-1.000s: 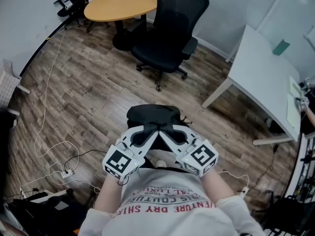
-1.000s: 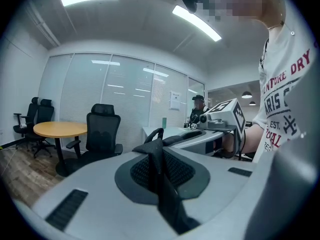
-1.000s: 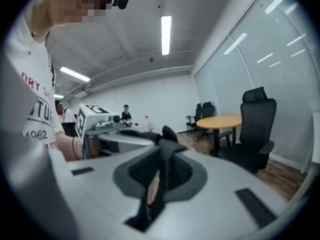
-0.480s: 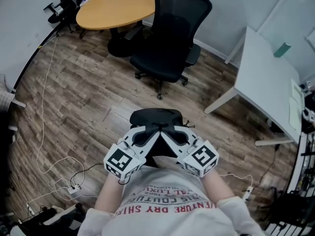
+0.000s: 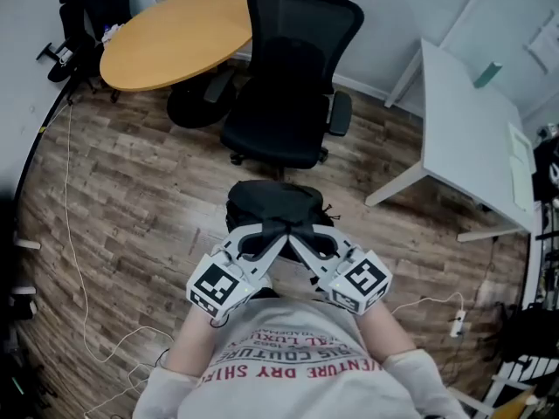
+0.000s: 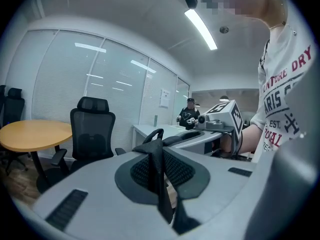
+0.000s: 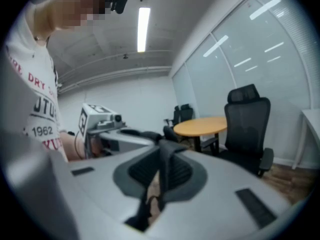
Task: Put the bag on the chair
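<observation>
Two grippers share one load: the left gripper (image 5: 274, 236) and the right gripper (image 5: 295, 237) each have their fingers clenched on the black bag (image 5: 272, 204) by its straps (image 6: 159, 184). That way it hangs level between them, near the chair (image 5: 284, 103) where it should go.

The black chair (image 5: 284, 103) now stands larger and lower in the upper centre of the frame, its seat just above the carried bag (image 5: 272, 206) rather than well apart from it. The round wooden surface (image 5: 166, 37) slides toward the upper left.
</observation>
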A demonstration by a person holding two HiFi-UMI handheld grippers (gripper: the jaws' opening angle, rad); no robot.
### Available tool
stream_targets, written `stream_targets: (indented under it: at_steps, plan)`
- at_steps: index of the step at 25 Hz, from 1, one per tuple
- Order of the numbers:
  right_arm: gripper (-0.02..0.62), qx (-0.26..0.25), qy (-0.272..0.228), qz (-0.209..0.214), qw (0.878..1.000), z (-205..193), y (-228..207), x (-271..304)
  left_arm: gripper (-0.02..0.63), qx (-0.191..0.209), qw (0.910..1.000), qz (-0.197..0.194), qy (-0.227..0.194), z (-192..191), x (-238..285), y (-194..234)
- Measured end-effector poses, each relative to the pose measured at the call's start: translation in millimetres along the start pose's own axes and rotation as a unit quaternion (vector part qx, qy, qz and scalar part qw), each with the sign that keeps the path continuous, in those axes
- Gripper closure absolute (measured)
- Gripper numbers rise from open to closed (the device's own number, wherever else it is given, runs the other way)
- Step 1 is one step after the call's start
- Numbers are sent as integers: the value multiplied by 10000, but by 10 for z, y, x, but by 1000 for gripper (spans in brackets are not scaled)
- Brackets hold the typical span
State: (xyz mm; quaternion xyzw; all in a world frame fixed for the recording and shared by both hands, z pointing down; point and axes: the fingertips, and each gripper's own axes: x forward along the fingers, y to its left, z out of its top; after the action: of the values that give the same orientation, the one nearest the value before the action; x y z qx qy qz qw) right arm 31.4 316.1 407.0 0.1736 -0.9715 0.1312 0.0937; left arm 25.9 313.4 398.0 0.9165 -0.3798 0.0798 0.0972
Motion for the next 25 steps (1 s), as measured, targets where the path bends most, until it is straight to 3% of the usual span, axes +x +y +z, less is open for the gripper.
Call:
stream_targets:
  at_steps: [11,19,25]
  plan:
    - [546,43,21,-183,9998,335,-551,878,555,-18,10000,74,40,171,163,1114]
    - [546,69,139,84,9998,454,-1254,1283,555,-308,9992,201,169,196,651,1782]
    - [546,-85,112,269,9995,661,-1827,1472,555,-272,9992,245,175,383,1090,2215]
